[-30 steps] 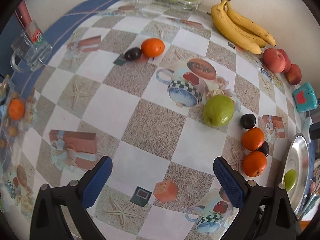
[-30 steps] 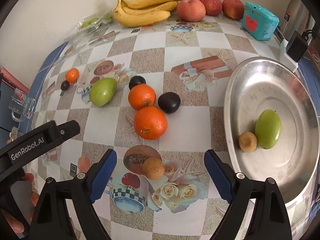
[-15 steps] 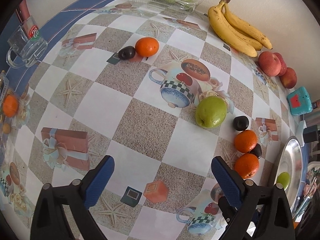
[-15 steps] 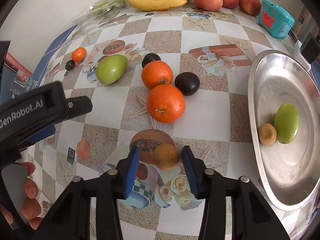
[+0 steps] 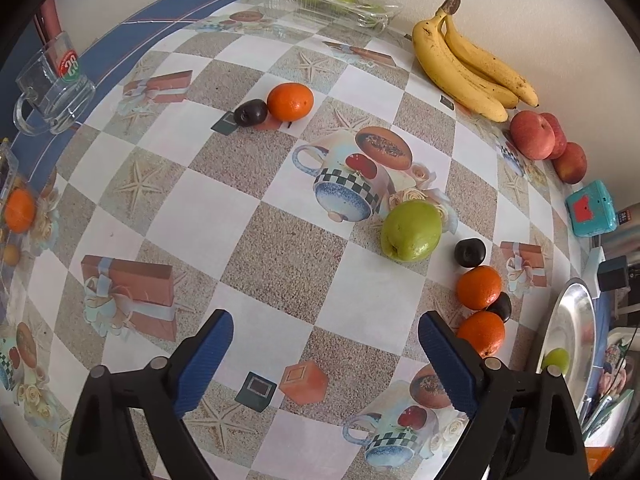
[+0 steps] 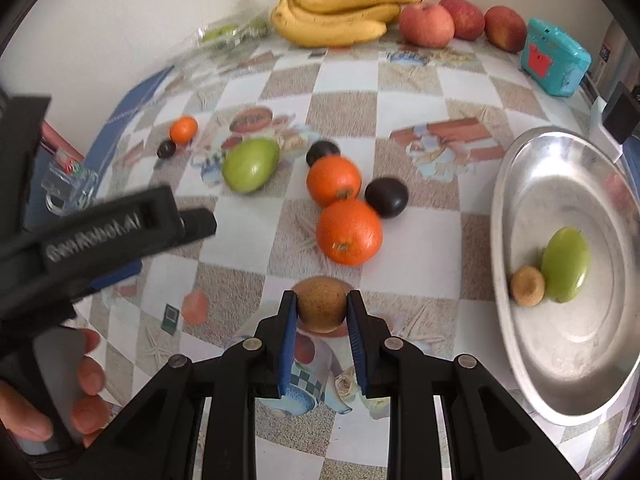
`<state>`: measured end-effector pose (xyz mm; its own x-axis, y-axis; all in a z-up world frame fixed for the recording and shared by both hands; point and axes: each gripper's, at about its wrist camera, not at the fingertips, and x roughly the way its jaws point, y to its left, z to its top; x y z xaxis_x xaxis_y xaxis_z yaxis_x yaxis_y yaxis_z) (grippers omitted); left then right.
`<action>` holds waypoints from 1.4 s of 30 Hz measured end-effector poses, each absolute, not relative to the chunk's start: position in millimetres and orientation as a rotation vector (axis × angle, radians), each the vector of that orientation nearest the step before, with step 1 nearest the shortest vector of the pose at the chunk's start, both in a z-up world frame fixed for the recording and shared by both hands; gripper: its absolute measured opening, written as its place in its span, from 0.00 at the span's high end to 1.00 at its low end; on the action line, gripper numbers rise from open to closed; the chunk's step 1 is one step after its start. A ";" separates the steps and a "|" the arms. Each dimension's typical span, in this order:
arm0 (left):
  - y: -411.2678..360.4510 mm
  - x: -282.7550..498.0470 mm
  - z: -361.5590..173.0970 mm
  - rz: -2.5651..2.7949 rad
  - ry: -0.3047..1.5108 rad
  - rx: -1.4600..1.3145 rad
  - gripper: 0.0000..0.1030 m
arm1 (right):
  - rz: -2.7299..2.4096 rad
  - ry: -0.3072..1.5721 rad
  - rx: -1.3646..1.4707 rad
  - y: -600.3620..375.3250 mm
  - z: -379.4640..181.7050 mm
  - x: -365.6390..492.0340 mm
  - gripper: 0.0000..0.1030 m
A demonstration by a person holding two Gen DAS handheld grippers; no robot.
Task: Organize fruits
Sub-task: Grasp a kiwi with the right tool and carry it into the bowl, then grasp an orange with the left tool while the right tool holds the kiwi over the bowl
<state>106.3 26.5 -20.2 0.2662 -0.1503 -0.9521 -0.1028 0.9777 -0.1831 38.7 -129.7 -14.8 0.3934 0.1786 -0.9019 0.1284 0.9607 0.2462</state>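
My right gripper (image 6: 322, 307) is shut on a small brown round fruit (image 6: 322, 304), held just above the tablecloth. To its right a steel plate (image 6: 520, 376) holds a green fruit (image 6: 565, 265) and another brown fruit (image 6: 527, 285). Ahead lie two oranges (image 6: 349, 232), two dark plums (image 6: 386, 197) and a green fruit (image 6: 250, 165). My left gripper (image 5: 325, 344) is open and empty over the cloth; its body shows at the left of the right wrist view (image 6: 100, 236). A small orange (image 5: 290, 101) and plum (image 5: 250, 112) lie far ahead of it.
Bananas (image 6: 340, 16), three red apples (image 6: 426, 25) and a teal box (image 6: 554, 62) line the back wall. A clear tray (image 5: 332, 4) with green fruit sits at the back. A glass mug (image 5: 52, 88) stands at the left edge.
My right gripper closed on the brown fruit and lifted it slightly. My left gripper drifted a little forward over the cloth, still open.
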 end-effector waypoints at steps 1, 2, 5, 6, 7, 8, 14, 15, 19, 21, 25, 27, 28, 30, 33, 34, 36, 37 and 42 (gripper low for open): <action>26.9 105.6 -18.7 -0.034 1.300 -0.230 0.08 | 0.022 1.158 0.294 -132.9 -11.0 38.3 0.75; 27.3 104.8 -17.2 -0.036 1.295 -0.234 0.08 | 0.011 1.152 0.289 -136.0 -8.9 37.8 0.75; 26.3 103.1 -13.6 -0.048 1.286 -0.261 0.09 | -0.045 1.145 0.269 -148.0 -5.8 36.2 0.75; 24.7 102.5 -13.0 -0.054 1.285 -0.266 0.10 | -0.064 1.141 0.274 -154.2 -4.3 35.2 0.75; 21.6 101.9 -12.3 -0.062 1.284 -0.264 0.10 | -0.076 1.137 0.277 -159.3 -2.3 34.4 0.75; 18.2 101.7 -11.9 -0.071 1.283 -0.258 0.12 | -0.095 1.129 0.279 -165.7 -0.1 33.2 0.75; -11.5 99.9 -12.1 -0.167 1.293 -0.248 0.18 | -0.200 1.105 0.292 -203.8 5.7 25.3 0.75; -16.4 99.2 -11.9 -0.182 1.296 -0.249 0.18 | -0.214 1.104 0.301 -209.4 5.7 24.8 0.75; -41.2 95.9 -8.6 -0.244 1.274 -0.194 0.19 | -0.246 1.092 0.334 -225.4 9.0 18.6 0.75; -52.8 94.5 -7.1 -0.263 1.261 -0.160 0.20 | -0.251 1.087 0.341 -229.3 9.7 18.0 0.75; -69.5 93.9 -12.1 -0.286 1.257 -0.103 0.25 | -0.250 1.081 0.350 -232.1 11.5 15.7 0.75; -75.0 94.5 -15.8 -0.302 1.264 -0.102 0.29 | -0.249 1.078 0.352 -232.4 12.5 14.7 0.75; -77.6 94.6 -17.5 -0.308 1.268 -0.101 0.29 | -0.248 1.076 0.354 -233.0 13.0 14.4 0.75; -82.8 94.4 -20.0 -0.314 1.268 -0.088 0.31 | -0.250 1.074 0.358 -234.7 13.6 13.3 0.75; -88.6 94.4 -23.9 -0.323 1.277 -0.082 0.35 | -0.252 1.075 0.364 -237.3 13.3 12.6 0.75; -90.0 94.6 -25.4 -0.327 1.281 -0.082 0.36 | -0.252 1.077 0.365 -237.8 13.1 12.3 0.75; -92.1 94.8 -29.0 -0.326 1.293 -0.079 0.40 | -0.252 1.078 0.368 -238.9 12.8 11.7 0.75; -92.6 94.9 -31.2 -0.323 1.299 -0.078 0.40 | -0.252 1.079 0.369 -239.1 12.9 11.5 0.75; -95.1 94.5 -40.6 -0.321 1.326 -0.068 0.56 | -0.247 1.076 0.376 -239.7 14.5 11.3 0.75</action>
<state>94.5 -95.1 -40.6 0.2058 -0.2683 -0.9411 0.1919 0.9541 -0.2301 11.3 -239.7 14.5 0.4564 -0.0144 -0.8896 0.3750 0.9098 0.1776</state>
